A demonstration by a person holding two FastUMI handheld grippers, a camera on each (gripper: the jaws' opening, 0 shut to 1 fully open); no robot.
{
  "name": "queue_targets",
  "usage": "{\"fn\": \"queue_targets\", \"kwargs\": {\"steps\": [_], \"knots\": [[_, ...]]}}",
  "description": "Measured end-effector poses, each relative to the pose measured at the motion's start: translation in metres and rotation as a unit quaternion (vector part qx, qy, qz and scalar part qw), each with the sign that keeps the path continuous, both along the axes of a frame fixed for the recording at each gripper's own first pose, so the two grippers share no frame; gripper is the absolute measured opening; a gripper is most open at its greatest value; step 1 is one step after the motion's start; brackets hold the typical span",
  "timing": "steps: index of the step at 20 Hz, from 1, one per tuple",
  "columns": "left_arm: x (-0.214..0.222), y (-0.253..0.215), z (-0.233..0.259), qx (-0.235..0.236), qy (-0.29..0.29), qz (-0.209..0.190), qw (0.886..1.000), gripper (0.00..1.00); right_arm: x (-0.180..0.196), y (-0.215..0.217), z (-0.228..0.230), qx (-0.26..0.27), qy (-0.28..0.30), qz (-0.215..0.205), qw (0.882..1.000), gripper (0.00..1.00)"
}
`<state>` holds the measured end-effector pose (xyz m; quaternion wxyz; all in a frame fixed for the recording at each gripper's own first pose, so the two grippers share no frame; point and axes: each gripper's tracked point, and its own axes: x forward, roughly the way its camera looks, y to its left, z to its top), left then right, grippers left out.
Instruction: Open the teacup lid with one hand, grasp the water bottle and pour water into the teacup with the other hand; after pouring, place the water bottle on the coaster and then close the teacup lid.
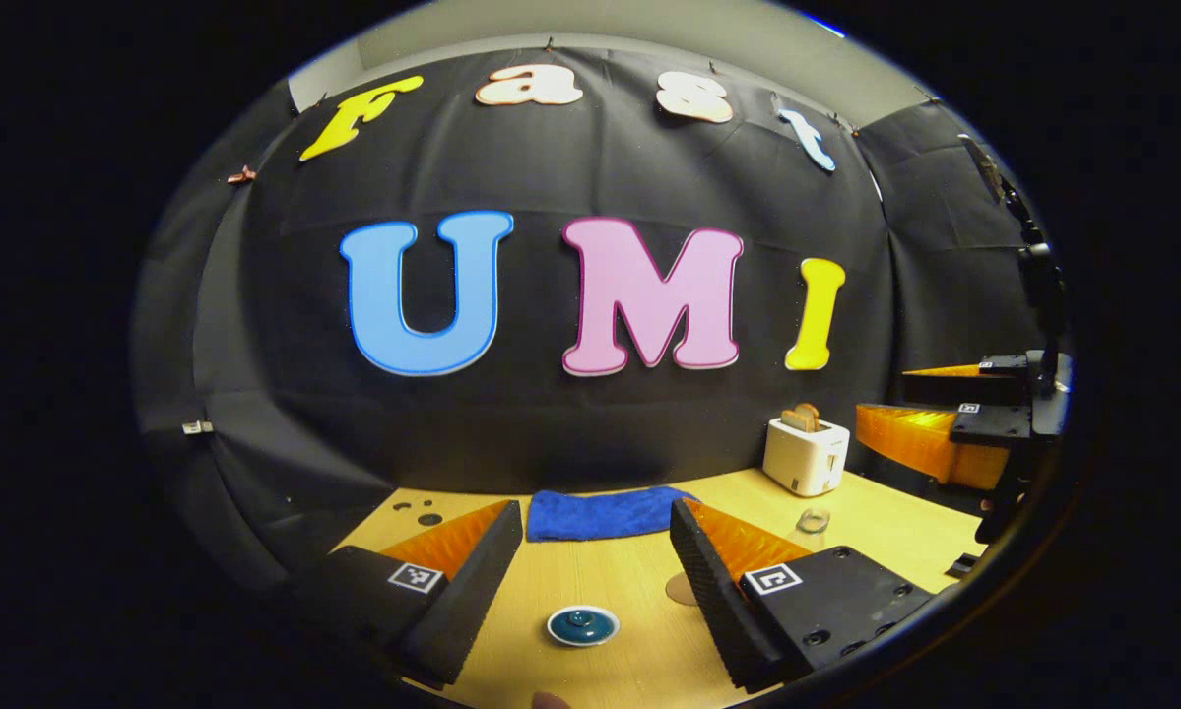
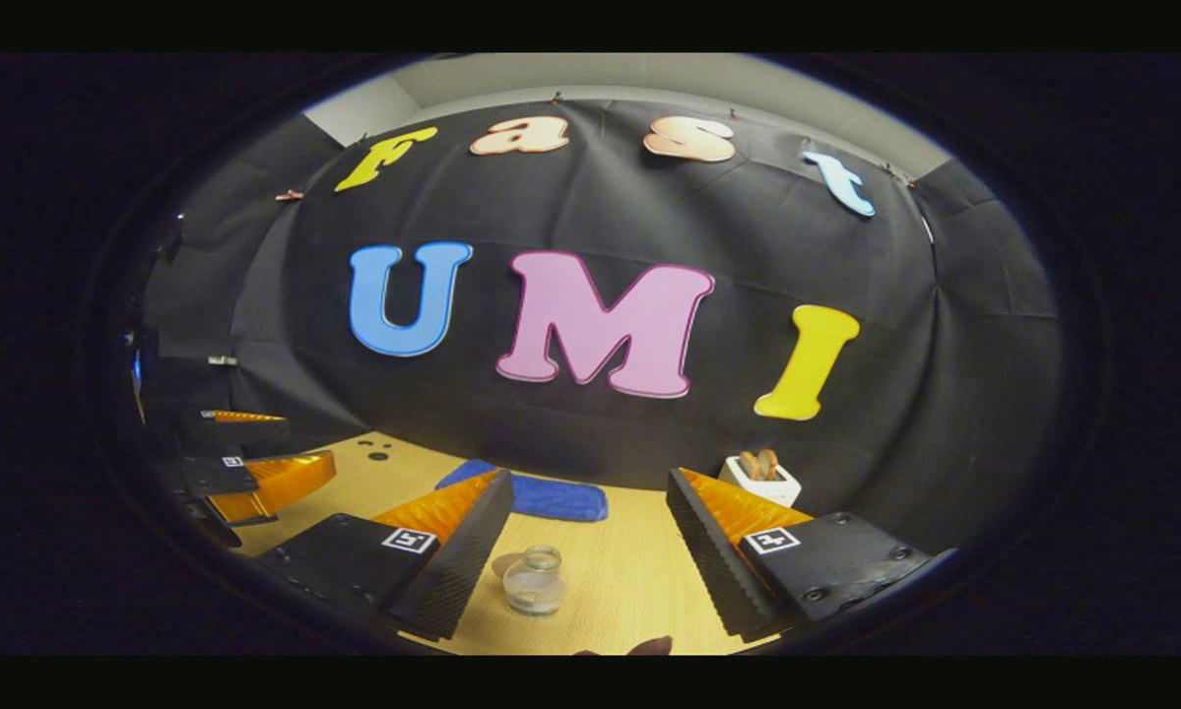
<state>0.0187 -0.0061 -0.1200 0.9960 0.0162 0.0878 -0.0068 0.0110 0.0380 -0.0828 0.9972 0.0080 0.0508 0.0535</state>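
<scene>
Fingers of your left gripper (image 1: 595, 576) stand wide apart with nothing between them, hovering above the wooden table (image 1: 610, 670). Just ahead of them and slightly below, centred in the gap, sits the teacup (image 1: 582, 625) with its dark blue lid (image 1: 581, 620) on, seen from above. Close against the inner side of your right-hand finger in the left gripper view lies the round coaster (image 1: 682, 589), flat on the table and partly hidden by that finger. Farther ahead, a folded blue cloth (image 1: 605, 513) lies across the table near the booth wall, and off to the right stands a white toaster (image 1: 805, 455) with bread in its slot. Between the toaster and your finger, the small clear water bottle (image 1: 813, 519) stands upright. At the far right edge of that view your other gripper is raised above the table. Your right gripper (image 2: 590, 561) is also spread wide and empty. In the right gripper view the water bottle (image 2: 535, 582) stands upright just ahead of the fingers, nearer the left-hand one but not touching it. Beyond it lie the blue cloth (image 2: 541, 494) and, to the right, the toaster (image 2: 762, 480); your left gripper (image 2: 255, 473) shows at the far left, well apart.
</scene>
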Motion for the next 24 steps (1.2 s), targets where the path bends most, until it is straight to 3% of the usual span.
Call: {"fn": "queue_targets", "kwargs": {"steps": [7, 13, 20, 22, 23, 24], "knots": [[0.027, 0.016, -0.105, -0.008, 0.048, 0.013, 0.999, 0.94, -0.008, 0.023, -0.077, 0.002, 0.052, 0.014, 0.999, 0.97], [0.046, 0.012, -0.18, 0.008, 0.076, 0.003, 0.997, 0.77, -0.009, 0.031, -0.118, 0.01, 0.084, 0.014, 0.996, 0.97], [0.053, 0.016, -0.21, 0.017, 0.095, -0.003, 0.995, 0.67, -0.015, 0.04, -0.136, 0.001, 0.1, 0.024, 0.995, 0.97], [0.057, 0.017, -0.214, 0.024, 0.1, -0.002, 0.995, 0.59, -0.016, 0.041, -0.143, 0.001, 0.106, 0.024, 0.994, 0.97], [0.058, 0.018, -0.219, 0.025, 0.104, -0.002, 0.994, 0.45, -0.016, 0.042, -0.146, 0.002, 0.109, 0.024, 0.994, 0.98], [0.059, 0.016, -0.219, 0.025, 0.104, -0.007, 0.994, 0.53, -0.016, 0.042, -0.149, 0.002, 0.112, 0.024, 0.993, 0.97]]}}
